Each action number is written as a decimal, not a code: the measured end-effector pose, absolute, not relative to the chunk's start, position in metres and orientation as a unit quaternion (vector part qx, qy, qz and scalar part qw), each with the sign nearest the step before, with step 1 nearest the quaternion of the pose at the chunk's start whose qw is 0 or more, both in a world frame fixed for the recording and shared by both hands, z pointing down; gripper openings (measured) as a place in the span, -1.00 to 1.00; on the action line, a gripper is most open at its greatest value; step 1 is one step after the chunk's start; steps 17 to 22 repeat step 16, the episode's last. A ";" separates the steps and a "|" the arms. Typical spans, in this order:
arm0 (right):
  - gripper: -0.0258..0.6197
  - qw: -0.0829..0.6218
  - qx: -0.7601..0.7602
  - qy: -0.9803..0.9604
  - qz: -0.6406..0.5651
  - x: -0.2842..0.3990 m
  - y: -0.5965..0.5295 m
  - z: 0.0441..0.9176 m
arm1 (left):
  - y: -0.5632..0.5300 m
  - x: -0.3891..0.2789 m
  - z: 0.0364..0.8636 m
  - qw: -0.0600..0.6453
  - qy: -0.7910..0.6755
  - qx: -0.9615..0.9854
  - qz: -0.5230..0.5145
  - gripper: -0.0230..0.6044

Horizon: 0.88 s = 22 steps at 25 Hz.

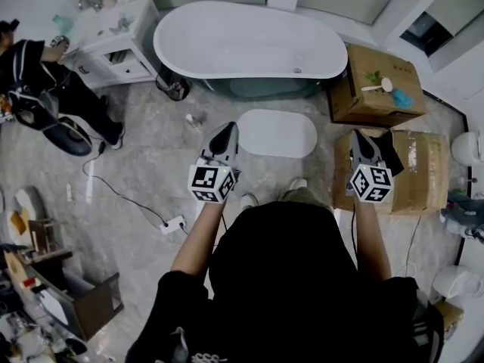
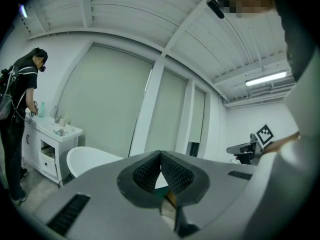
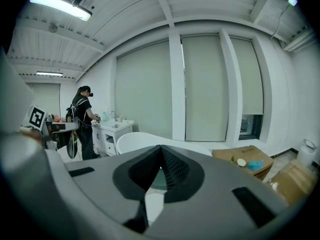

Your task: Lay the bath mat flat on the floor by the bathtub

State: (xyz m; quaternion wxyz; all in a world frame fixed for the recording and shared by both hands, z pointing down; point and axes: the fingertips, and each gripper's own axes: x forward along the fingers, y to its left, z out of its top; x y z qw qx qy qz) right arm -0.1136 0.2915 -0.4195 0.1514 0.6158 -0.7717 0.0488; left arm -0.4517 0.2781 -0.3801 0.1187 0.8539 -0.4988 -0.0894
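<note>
The bath mat (image 1: 277, 133) lies on the floor (image 1: 151, 165) just beside the bathtub (image 1: 249, 40), its long side running along the tub's front. From the head view it looks flat, with no folded edge that I can see. A cardboard box (image 1: 376, 85) stands close to its right end and a second box (image 1: 412, 172) sits nearer me.

My left gripper (image 1: 224, 136) hovers over the mat's left end and my right gripper (image 1: 361, 138) over the nearer box. Both have their jaws pressed together with nothing between them, and neither touches the mat.

I judge the laying all but done, so what remains is checking. I should look along the mat's rim for any lifted lip and, if I find one, press it down with closed tips rather than pinch and drag, which could wrinkle it. I should also keep it square to the tub and off the box.
</note>
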 end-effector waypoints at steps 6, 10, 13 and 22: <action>-0.85 0.157 0.606 -0.778 0.046 -0.121 0.288 -0.419 | 0.272 -0.460 -0.382 0.118 -0.506 0.850 -0.088 -0.87; -0.85 0.154 0.602 -0.782 0.051 -0.124 0.290 -0.416 | 0.272 -0.463 -0.382 0.118 -0.512 0.846 -0.092 -0.87; -0.85 0.155 0.597 -0.785 0.057 -0.134 0.295 -0.409 | 0.274 -0.472 -0.381 0.124 -0.515 0.843 -0.098 -0.87; -0.85 0.158 0.595 -0.785 0.062 -0.143 0.300 -0.403 | 0.278 -0.478 -0.378 0.125 -0.515 0.842 -0.098 -0.87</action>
